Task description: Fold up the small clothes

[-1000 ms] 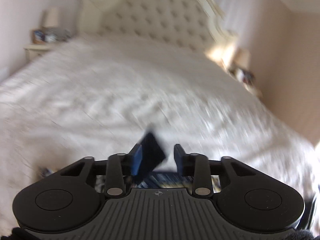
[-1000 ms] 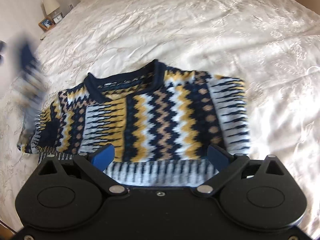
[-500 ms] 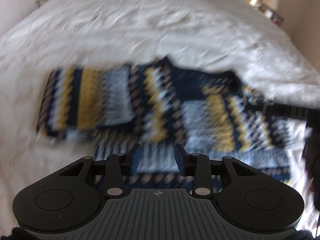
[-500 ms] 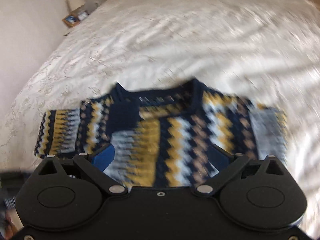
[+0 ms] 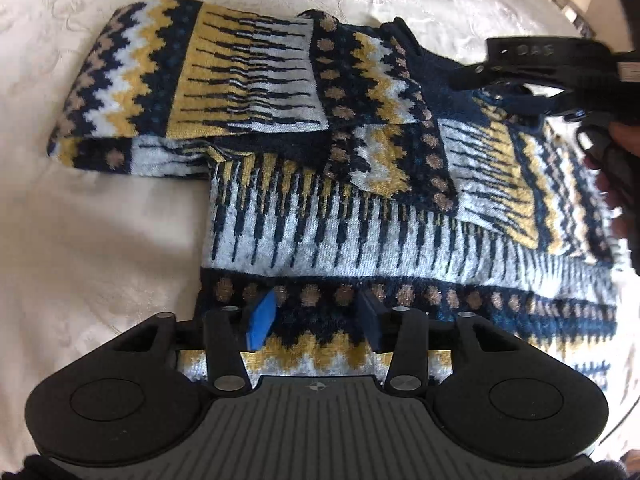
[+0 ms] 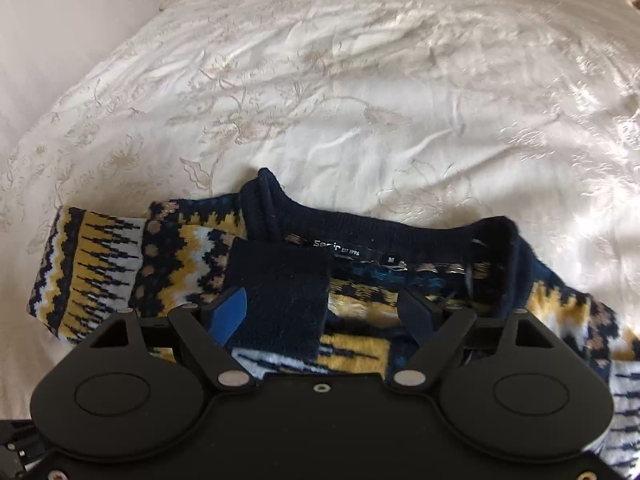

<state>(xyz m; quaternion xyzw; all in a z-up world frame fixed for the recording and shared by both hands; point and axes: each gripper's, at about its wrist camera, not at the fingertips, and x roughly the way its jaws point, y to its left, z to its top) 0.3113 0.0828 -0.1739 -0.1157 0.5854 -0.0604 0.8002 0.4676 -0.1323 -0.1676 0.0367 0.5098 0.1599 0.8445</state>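
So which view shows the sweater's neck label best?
The right wrist view: the white-lettered neck label sits just inside the navy collar, nearly centred and legible in part. In the left wrist view the sweater is seen from the hem side, and the label cannot be made out there.

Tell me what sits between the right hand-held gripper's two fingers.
In the right wrist view, the sweater's navy sleeve cuff lies between the closing jaws of the right hand-held gripper.

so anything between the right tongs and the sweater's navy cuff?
Nothing visible. The right tongs are closing with the navy cuff of the sweater already between the pads, which aren't pressing on it yet.
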